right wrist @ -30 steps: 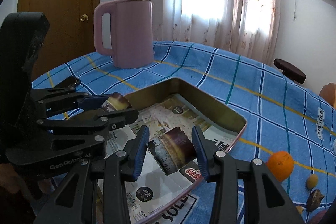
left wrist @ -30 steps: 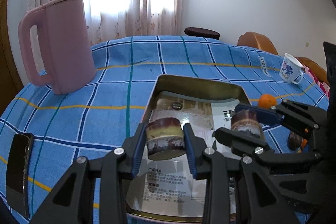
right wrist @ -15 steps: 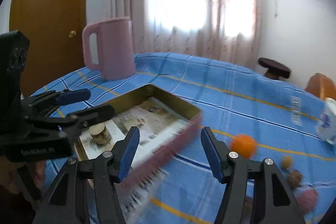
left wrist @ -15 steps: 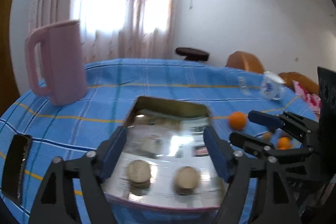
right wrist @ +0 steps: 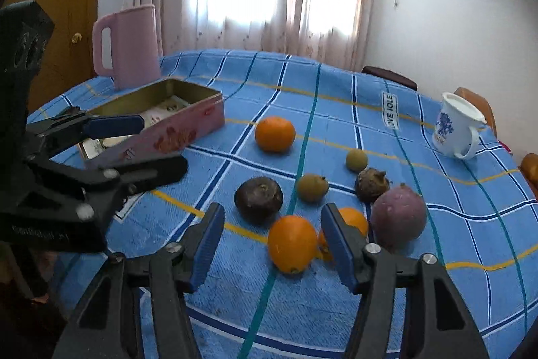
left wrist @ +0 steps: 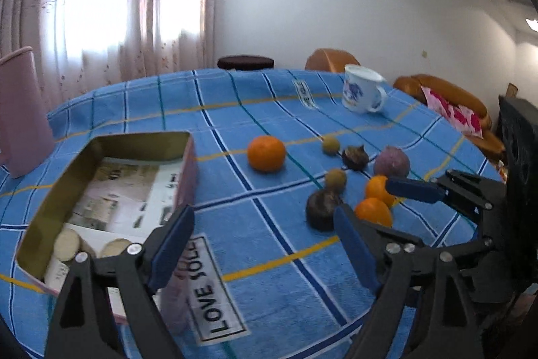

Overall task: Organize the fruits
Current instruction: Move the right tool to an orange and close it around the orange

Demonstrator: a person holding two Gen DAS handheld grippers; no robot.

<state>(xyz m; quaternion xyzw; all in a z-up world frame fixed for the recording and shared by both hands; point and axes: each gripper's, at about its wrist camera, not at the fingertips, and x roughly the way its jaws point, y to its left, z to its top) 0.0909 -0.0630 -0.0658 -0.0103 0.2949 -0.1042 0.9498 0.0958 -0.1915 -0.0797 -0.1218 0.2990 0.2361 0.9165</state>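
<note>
Loose fruit lies on the blue checked cloth: one orange [right wrist: 275, 133] apart, two dark fruits [right wrist: 258, 197], two small green-brown ones [right wrist: 312, 187], a purple fruit [right wrist: 398, 214] and two more oranges. My right gripper [right wrist: 274, 234] hovers low over the nearest orange [right wrist: 292, 243]. Its jaws are closing, with that orange just ahead between the fingertips and untouched. My left gripper [left wrist: 262, 241] is opening over bare cloth and holds nothing. The pink tin [right wrist: 188, 127] lies to the left, with two round slices [left wrist: 67, 244] in its near end.
A pink pitcher [right wrist: 131, 46] stands behind the tin. A white mug [right wrist: 454, 127] sits at the far right near the table edge. My left gripper's finger [right wrist: 114, 125] reaches over the tin's near side. Chairs and a stool stand beyond the table.
Both grippers let go of the banded round pieces, which now lie in the tin. Both opened and swung right, from over the tin to the loose fruit.
</note>
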